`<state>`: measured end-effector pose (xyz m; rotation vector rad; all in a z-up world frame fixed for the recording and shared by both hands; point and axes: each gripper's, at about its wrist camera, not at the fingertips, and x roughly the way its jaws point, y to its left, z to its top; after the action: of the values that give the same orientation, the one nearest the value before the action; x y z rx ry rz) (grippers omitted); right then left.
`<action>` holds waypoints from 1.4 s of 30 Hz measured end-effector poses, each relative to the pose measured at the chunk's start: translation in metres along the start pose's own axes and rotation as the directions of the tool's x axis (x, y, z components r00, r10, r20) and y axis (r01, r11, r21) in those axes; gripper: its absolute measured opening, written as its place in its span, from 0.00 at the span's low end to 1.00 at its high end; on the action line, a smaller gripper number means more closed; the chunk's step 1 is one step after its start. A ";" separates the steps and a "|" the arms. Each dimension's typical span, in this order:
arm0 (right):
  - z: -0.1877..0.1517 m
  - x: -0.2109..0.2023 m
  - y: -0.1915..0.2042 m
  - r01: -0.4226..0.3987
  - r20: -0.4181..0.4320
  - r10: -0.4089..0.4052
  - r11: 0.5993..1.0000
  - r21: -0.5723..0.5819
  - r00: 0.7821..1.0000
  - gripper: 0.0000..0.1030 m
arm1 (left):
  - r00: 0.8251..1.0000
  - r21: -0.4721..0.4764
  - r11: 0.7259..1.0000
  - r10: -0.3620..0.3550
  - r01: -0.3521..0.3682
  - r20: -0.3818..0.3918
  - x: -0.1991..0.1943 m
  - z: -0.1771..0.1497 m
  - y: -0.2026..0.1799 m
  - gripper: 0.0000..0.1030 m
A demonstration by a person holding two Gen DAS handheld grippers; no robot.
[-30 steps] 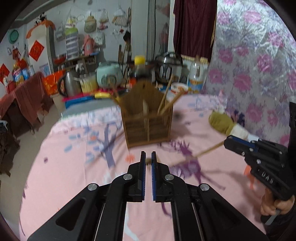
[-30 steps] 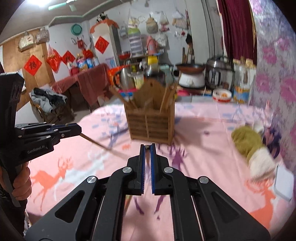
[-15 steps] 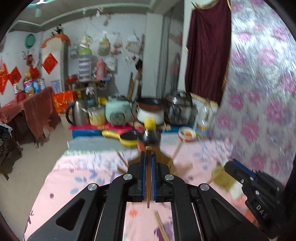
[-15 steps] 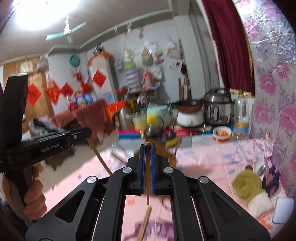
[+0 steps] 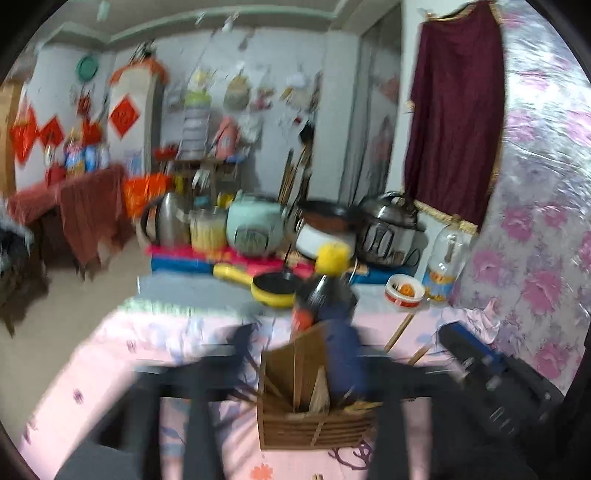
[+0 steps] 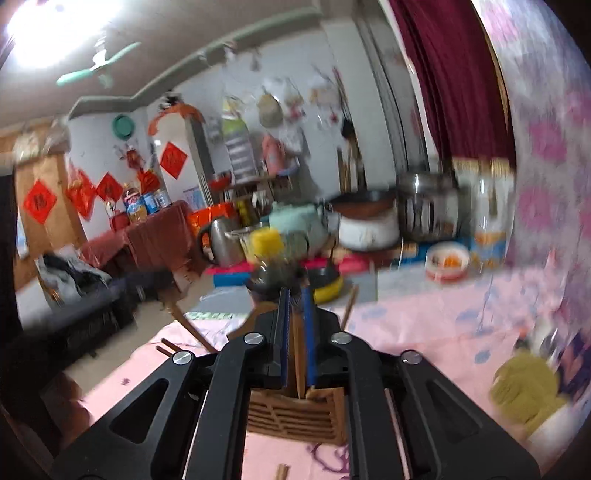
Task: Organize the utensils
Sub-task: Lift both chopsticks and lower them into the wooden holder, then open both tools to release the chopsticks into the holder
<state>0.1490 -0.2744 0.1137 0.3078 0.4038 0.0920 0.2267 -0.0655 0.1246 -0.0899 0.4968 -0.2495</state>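
**Black linkage grippers, blue-lined fingers**

Showing, in the right wrist view, the right gripper (image 6: 295,321) as matte black plastic: two flat fingers (image 6: 282,332) lined inside with ribbed blue pads, angular linkage arms spreading below, triangular cut-outs in the outer arms, round silver screw heads at the pivots. Appearing in the left wrist view, the left gripper (image 5: 295,362) as blurred black bars with a blue streak. Showing the right gripper's (image 5: 491,376) black ribbed body and blue edge there too.

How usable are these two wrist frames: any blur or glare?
Left wrist: heavy motion blur smears the left gripper and wooden utensil holder. Right wrist: right gripper sharp, background smeared, ceiling light blown out.
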 end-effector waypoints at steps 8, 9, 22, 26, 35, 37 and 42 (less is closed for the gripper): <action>0.004 -0.015 -0.015 0.001 0.031 -0.004 0.997 0.075 1.000 0.19 | 0.999 -0.124 0.992 -0.035 0.036 0.007 -0.013 -0.003 0.047 0.89; 0.003 -0.015 -0.013 0.004 0.027 -0.006 0.998 0.066 1.000 0.22 | 0.999 -0.140 0.990 -0.029 0.031 0.017 -0.018 -0.002 0.052 0.92; -0.003 -0.043 0.020 0.019 0.071 -0.016 0.998 -0.053 0.997 0.59 | 0.996 -0.132 0.989 0.076 -0.070 0.044 -0.051 -0.009 0.059 0.94; -0.005 -0.059 0.030 0.029 0.106 -0.019 0.995 -0.099 0.994 0.70 | 0.983 -0.095 0.987 0.140 -0.129 0.118 -0.074 -0.013 0.050 0.94; -0.010 -0.102 0.039 0.042 0.160 -0.019 0.989 -0.140 0.987 0.78 | 0.946 -0.005 0.972 0.230 -0.235 0.228 -0.125 -0.030 0.027 0.94; -0.011 -0.114 0.036 0.035 0.170 -0.013 0.991 -0.129 0.985 0.80 | 0.942 0.006 0.969 0.237 -0.245 0.236 -0.133 -0.035 0.023 0.94; -0.012 -0.141 0.036 0.028 0.201 -0.005 0.993 -0.115 0.980 0.87 | 0.939 0.023 0.967 0.241 -0.254 0.246 -0.150 -0.046 0.010 0.94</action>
<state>0.0142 -0.2582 0.1673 0.1952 0.1998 0.0673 0.0790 -0.0177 0.1520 -0.0036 0.2547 -0.0036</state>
